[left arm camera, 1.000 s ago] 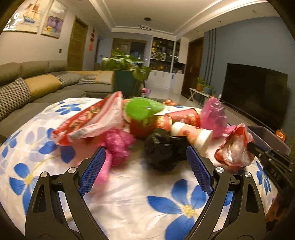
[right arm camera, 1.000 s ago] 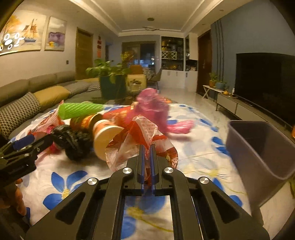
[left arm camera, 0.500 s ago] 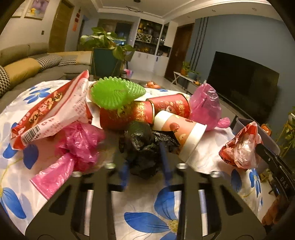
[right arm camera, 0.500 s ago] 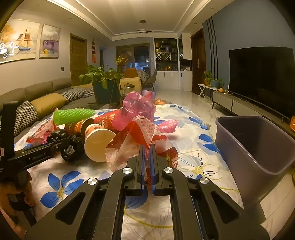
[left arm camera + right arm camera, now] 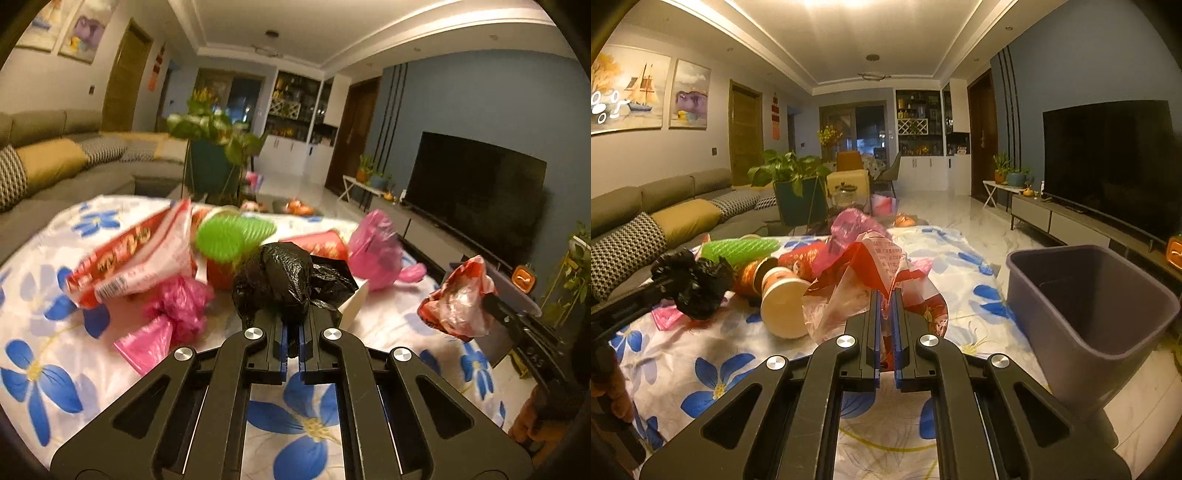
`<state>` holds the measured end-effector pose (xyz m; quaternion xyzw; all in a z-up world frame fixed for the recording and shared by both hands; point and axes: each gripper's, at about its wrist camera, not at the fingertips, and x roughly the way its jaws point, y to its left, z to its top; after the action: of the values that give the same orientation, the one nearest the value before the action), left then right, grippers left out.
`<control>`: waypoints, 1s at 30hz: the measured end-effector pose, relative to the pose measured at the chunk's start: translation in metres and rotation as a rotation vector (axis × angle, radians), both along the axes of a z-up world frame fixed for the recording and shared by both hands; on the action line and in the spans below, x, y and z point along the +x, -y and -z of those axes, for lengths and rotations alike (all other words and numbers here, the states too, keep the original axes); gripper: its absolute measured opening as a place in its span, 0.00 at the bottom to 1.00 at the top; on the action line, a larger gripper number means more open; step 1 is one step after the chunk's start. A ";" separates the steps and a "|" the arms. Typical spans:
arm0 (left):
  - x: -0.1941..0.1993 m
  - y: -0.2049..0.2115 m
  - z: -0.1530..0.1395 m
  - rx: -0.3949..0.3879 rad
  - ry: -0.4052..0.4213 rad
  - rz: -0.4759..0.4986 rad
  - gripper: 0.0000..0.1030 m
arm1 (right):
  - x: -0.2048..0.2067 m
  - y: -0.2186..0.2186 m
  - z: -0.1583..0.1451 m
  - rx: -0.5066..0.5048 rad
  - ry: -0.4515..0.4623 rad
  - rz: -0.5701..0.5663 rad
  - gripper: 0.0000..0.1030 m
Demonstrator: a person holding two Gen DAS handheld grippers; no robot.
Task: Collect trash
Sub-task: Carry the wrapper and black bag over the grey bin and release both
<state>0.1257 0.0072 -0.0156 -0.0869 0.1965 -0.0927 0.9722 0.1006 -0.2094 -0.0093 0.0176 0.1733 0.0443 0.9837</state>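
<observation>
Left wrist view: the left gripper (image 5: 291, 332), wide apart a second ago, now clamps the crumpled black bag (image 5: 284, 280), lifted just ahead of its fingers; the right gripper (image 5: 885, 314) pinches a red-and-clear wrapper (image 5: 871, 280) beside the grey bin (image 5: 1089, 314), ready for dropping.

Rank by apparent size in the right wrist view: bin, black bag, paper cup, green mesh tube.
1. bin, largest, though it sits nearest the camera.
2. black bag.
3-4. paper cup and green mesh tube look alike; no call.

A white tablecloth (image 5: 713, 343) is showing blue flowers with yellow centres, a crumpled bag (image 5: 284, 280) is looking glossy black, and at three o'clock a bin (image 5: 1086, 306) is appearing dull purple.
</observation>
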 end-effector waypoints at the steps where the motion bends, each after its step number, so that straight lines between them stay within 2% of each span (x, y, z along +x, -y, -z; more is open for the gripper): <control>1: -0.002 0.004 -0.004 0.007 0.011 0.005 0.03 | -0.002 0.001 -0.002 -0.002 0.007 0.005 0.06; 15: -0.002 0.080 -0.045 0.049 0.109 0.176 0.03 | -0.029 0.054 -0.040 -0.026 0.134 0.180 0.06; 23: 0.019 0.166 -0.064 0.065 0.175 0.332 0.03 | -0.042 0.111 -0.060 -0.072 0.233 0.386 0.06; 30: 0.043 0.231 -0.062 0.046 0.186 0.437 0.03 | -0.042 0.153 -0.063 -0.087 0.268 0.504 0.06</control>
<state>0.1687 -0.2242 0.0465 -0.0111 0.1222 -0.3042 0.9447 0.0581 -0.3620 0.0533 0.0117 0.0337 -0.2070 0.9777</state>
